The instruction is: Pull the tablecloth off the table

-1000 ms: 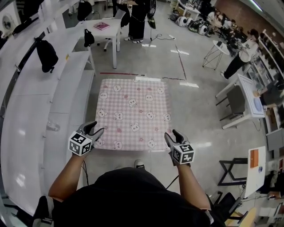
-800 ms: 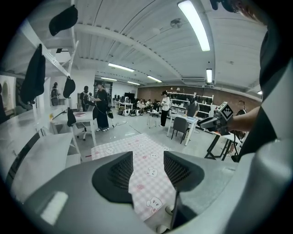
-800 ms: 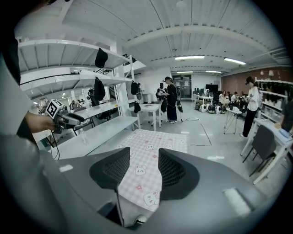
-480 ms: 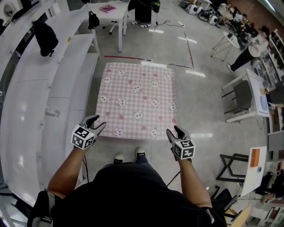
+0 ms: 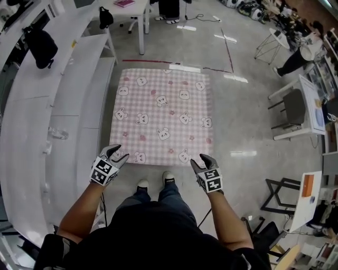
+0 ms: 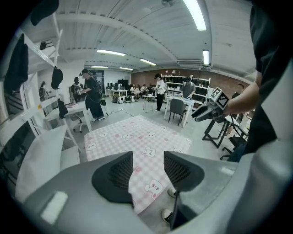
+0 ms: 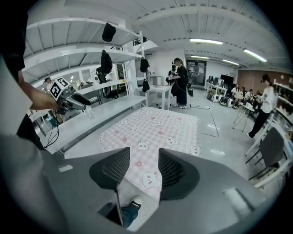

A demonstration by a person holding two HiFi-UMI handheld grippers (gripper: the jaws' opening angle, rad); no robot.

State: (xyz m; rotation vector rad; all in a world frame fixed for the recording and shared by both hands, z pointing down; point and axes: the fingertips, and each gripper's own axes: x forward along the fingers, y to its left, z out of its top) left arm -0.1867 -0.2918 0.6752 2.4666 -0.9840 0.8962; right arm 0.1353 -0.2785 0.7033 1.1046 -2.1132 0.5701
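A pink checked tablecloth (image 5: 161, 113) printed with bunnies covers the table in front of me. My left gripper (image 5: 114, 154) hangs over its near left corner and my right gripper (image 5: 203, 160) over its near right corner, both a little short of the edge. In the left gripper view the left gripper (image 6: 147, 170) stands open, and the tablecloth (image 6: 137, 141) shows through the gap below it. In the right gripper view the right gripper (image 7: 143, 168) is open too, with the tablecloth's (image 7: 153, 130) corner beyond the pads. Neither holds anything.
Long white shelves (image 5: 63, 100) run along the left, with a black bag (image 5: 38, 46) on one. A white table (image 5: 134, 13) stands beyond the cloth. A desk and chair (image 5: 298, 108) and a black folding stand (image 5: 279, 196) are at the right. My shoes (image 5: 142, 185) are at the table's near edge.
Both grippers have sunk toward the near edge of the tablecloth and drawn slightly inward. Their jaws stay equally wide.
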